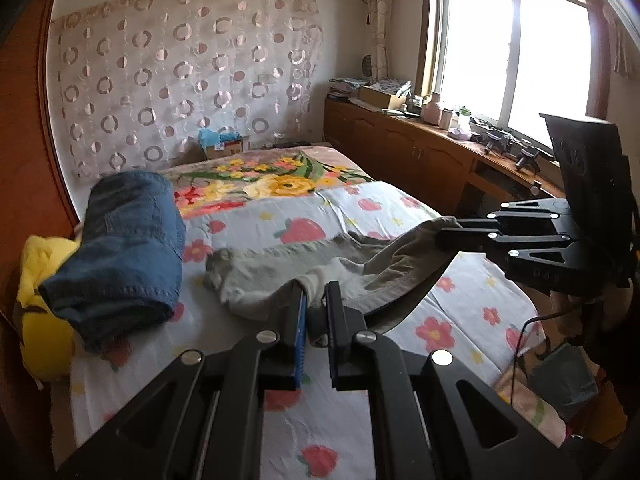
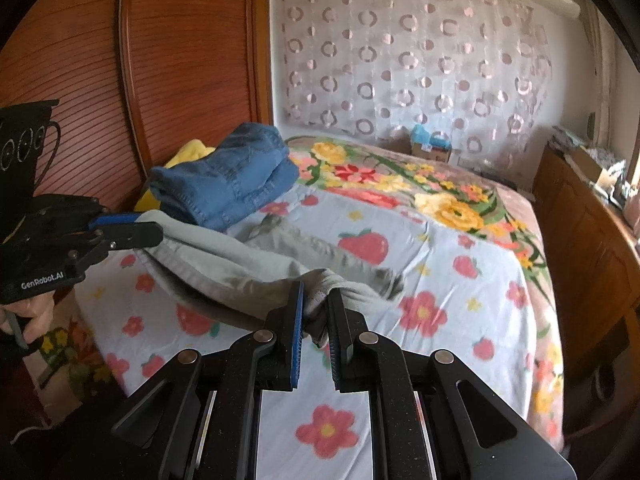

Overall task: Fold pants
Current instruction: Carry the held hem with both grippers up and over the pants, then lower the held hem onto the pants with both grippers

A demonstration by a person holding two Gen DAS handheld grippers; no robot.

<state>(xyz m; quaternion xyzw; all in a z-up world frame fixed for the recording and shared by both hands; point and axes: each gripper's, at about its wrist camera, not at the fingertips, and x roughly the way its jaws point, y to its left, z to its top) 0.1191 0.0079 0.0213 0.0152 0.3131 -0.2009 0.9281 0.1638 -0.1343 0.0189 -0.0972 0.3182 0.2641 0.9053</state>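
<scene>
One pair of grey-green pants [image 1: 304,260] lies across the middle of the bed [image 1: 360,392], its far end flat on the sheet and its near edge lifted at two corners. Two grippers hold it, one at each corner. The left gripper [image 1: 316,300] has its jaws clamped on a pale fold of the pants at the near left corner; the right wrist view shows the same tool from the side [image 2: 136,228], closed on the cloth edge. The right gripper [image 2: 316,304] has its jaws pinched on the other raised corner, and in the left wrist view it reaches in from the right [image 1: 448,236], the fabric hanging taut between the two tools. One hand [image 2: 28,316] shows under the left tool, gripping its handle. Beside the pants, toward the left side of the bed, sits one folded pair of blue jeans [image 1: 124,248], resting partly on one yellow pillow [image 1: 36,304]. The bedding comes in two layers: a white sheet with strawberries and flowers near, and one floral blanket [image 1: 280,180] beyond. One cardboard box [image 1: 224,146] stands at the far end against a curtain [image 1: 180,76] patterned with rings. One window [image 1: 516,56] lights a wooden cabinet [image 1: 404,148] along the right wall.
</scene>
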